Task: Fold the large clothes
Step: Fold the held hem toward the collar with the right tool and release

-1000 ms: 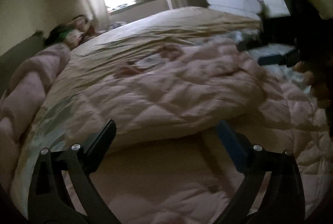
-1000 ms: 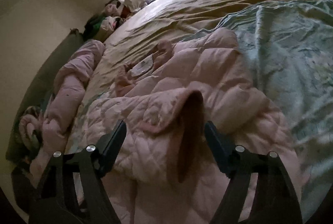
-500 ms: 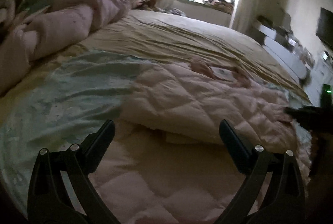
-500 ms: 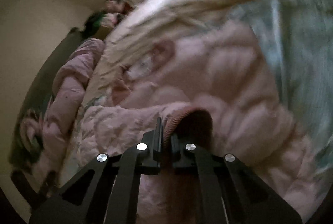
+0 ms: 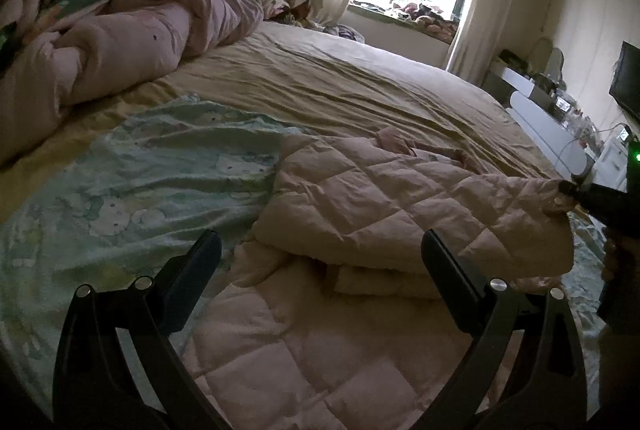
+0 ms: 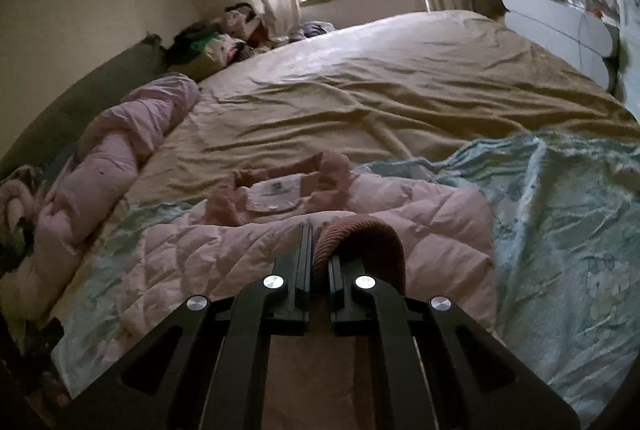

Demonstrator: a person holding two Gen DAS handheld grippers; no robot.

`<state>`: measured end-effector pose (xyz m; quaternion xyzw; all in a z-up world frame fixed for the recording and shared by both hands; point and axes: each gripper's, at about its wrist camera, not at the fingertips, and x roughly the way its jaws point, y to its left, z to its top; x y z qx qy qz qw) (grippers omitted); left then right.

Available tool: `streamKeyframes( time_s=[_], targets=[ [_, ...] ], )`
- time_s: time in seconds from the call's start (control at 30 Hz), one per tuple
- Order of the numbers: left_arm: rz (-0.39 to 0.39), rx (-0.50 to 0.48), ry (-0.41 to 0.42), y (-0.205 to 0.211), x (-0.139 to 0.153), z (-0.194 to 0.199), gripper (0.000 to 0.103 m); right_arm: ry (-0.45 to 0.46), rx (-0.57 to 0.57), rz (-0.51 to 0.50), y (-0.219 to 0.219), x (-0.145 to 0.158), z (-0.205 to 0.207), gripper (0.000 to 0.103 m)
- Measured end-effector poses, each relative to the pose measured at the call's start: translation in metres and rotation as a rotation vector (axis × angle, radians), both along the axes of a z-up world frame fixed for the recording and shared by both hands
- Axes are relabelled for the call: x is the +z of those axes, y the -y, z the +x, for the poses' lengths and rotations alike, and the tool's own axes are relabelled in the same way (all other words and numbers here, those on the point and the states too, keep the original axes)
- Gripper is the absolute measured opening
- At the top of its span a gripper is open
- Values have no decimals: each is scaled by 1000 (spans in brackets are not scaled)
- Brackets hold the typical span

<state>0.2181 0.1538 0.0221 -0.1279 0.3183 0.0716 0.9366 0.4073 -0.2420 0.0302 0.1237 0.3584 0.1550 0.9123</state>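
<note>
A pale pink quilted jacket [image 5: 360,214] lies on the bed, partly on a light blue printed sheet [image 5: 132,186]. One sleeve is folded across the body. In the right wrist view my right gripper [image 6: 319,242] is shut on the ribbed pink cuff [image 6: 360,230] of that sleeve, held a little above the jacket [image 6: 400,226]; the collar and white label [image 6: 276,190] lie beyond it. From the left wrist view the same gripper [image 5: 568,188] pinches the sleeve end at the right edge. My left gripper [image 5: 320,254] hangs open over the jacket's near hem, nothing between its fingers.
A tan bedsheet [image 5: 340,82] covers the far half of the bed. A rolled pink duvet [image 5: 120,42] lies along the headboard side. Clothes are heaped below the window [image 6: 224,38]. White drawers [image 6: 560,26] and a television [image 5: 626,78] stand to the right.
My right gripper has closed on the sleeve cuff and lifted it slightly. My left gripper has swung sideways and rolled, still open, now facing the jacket's hem with the headboard at left.
</note>
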Motion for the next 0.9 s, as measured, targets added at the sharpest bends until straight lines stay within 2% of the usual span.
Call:
streamKeyframes(
  time_s=[0.2, 0.27, 0.53, 0.6, 0.7, 0.83, 0.9],
  targets=[
    [12, -19, -11, -1, 6, 18, 93, -34, -43, -8, 0, -13, 2, 5],
    [13, -26, -8, -1, 8, 22, 93, -37, -46, 10, 0, -13, 2, 5],
    [6, -90, -50, 3, 5, 55, 93, -48, -47, -20, -3, -11, 1, 6],
    [12, -91, -41, 5, 5, 59, 93, -62, -52, -8, -4, -8, 1, 9],
    [-22, -92, -27, 3, 1, 65, 93, -83, -58, 3, -4, -7, 1, 10],
    [-25, -114, -37, 5, -9, 73, 93, -91, -89, -9, 0, -3, -2, 21],
    [0, -113, -33, 5, -12, 76, 93, -55, -121, -36, 2, 3, -11, 38]
  ],
)
